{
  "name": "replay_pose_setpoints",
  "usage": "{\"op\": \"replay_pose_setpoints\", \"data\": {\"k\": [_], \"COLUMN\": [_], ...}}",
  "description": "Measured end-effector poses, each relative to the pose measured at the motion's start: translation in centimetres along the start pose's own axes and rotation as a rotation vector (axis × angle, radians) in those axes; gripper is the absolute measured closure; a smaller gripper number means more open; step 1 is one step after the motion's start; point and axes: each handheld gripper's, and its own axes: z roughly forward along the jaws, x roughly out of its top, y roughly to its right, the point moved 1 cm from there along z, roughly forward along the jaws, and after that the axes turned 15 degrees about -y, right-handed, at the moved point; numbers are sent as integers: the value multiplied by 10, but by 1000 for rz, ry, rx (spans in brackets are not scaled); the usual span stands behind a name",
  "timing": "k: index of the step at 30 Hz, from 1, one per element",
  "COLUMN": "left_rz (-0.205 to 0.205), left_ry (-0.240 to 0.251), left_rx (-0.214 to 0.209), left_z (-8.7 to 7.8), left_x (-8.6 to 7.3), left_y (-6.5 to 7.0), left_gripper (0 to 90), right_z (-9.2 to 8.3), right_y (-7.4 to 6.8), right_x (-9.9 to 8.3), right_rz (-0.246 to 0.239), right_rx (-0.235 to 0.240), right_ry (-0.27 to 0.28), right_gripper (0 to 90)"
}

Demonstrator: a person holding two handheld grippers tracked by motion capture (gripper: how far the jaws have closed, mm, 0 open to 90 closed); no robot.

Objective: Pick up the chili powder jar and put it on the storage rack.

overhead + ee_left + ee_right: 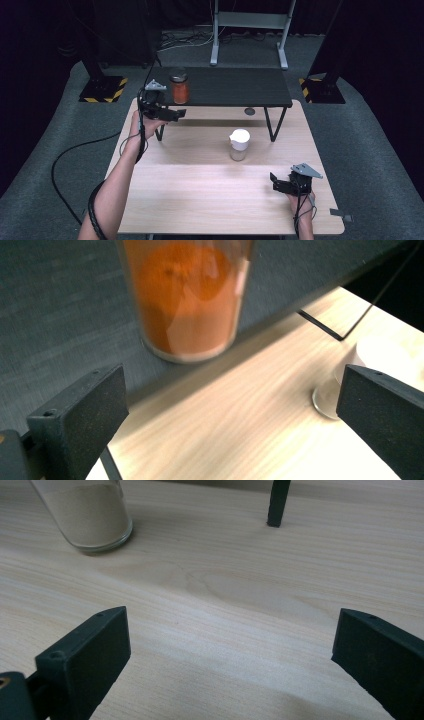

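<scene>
— Two jars are in front of you. The orange jar (179,86) stands upright on the dark shelf (235,86), close to its near-left corner and just behind the shelf's front edge. Your left gripper (176,114) sits just in front of and below that edge, jaws wide apart with nothing between them.

— Is the gripper touching the jar?

— No. In the left gripper view the orange jar (187,295) stands beyond the jaw tips, apart from both pads, its base near the shelf's front edge (280,320). Below that edge you have bare wooden table (240,430).

— And my right side?

— Your right gripper (274,182) rests low near the table's near-right part, jaws spread wide and holding nothing. The white-lidded jar (239,144) stands upright near the middle of the table (200,200), well apart from both grippers. In the right gripper view that jar's glass base (90,515) is at the upper left, and a black shelf leg (278,502) stands further back.

— How much open room do I have?

— Plenty between your two hands: the near half of the table is bare wood. Mind the shelf legs (274,125) behind the white-lidded jar, and the table's right edge just beside your right hand (301,207).
</scene>
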Motion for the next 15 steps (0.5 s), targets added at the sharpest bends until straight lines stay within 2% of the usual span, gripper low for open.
{"op": "replay_pose_setpoints", "data": {"k": [5,9,15], "left_rz": [-1,-3,-36], "left_ry": [-10,-54,-97], "left_rx": [0,2,-13], "left_z": [6,16,33], "left_x": [-24,-41,-73], "left_y": [1,2,0], "left_gripper": [2,4,4], "right_z": [0,0,0], "right_y": [0,-1,-2], "right_x": [1,1,1], "right_rz": [-2,-2,-4], "right_rx": [-2,-5,-9], "right_ry": [-3,-5,-8], "right_gripper": [12,12,12]}}
